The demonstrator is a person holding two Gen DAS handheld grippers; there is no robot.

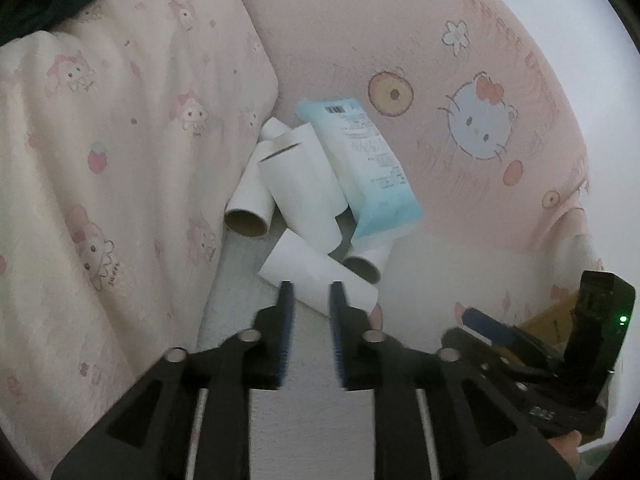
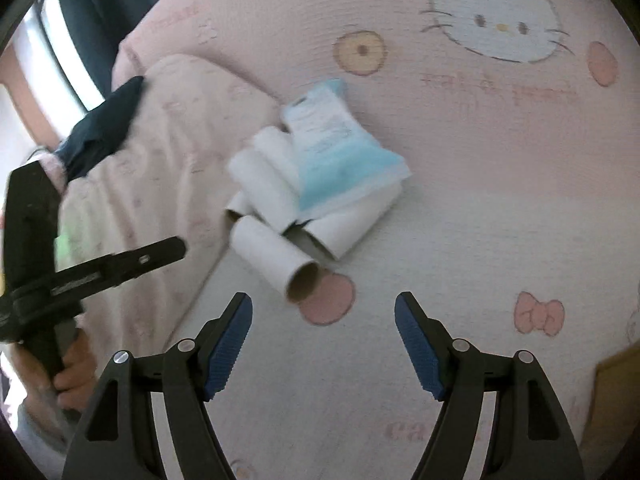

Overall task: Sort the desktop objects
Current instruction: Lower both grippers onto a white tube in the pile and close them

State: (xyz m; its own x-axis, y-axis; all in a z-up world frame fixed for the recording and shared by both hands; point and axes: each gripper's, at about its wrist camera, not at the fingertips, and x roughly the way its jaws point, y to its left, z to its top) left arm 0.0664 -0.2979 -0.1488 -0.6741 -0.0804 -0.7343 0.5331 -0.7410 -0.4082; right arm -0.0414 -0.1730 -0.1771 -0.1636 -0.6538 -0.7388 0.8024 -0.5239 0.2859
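Note:
Several white cardboard tubes [image 1: 296, 184] lie in a loose heap on a pink cartoon-print sheet [image 1: 400, 40]. A light blue and white packet [image 1: 368, 160] rests across the top of the heap. My left gripper [image 1: 312, 292] is open by a narrow gap with nothing in it, its tips just short of the nearest tube [image 1: 320, 276]. In the right wrist view the same tubes [image 2: 276, 256] and packet [image 2: 336, 152] lie ahead. My right gripper [image 2: 324, 300] stands wide open and empty, just in front of the nearest tube's open end.
A cream quilt [image 1: 100, 160] with pink prints is bunched up along the left of the heap. A brown cardboard box [image 2: 616, 380] edges in at the lower right. A hand [image 2: 76, 368] holds the left gripper's handle at the left of the right wrist view.

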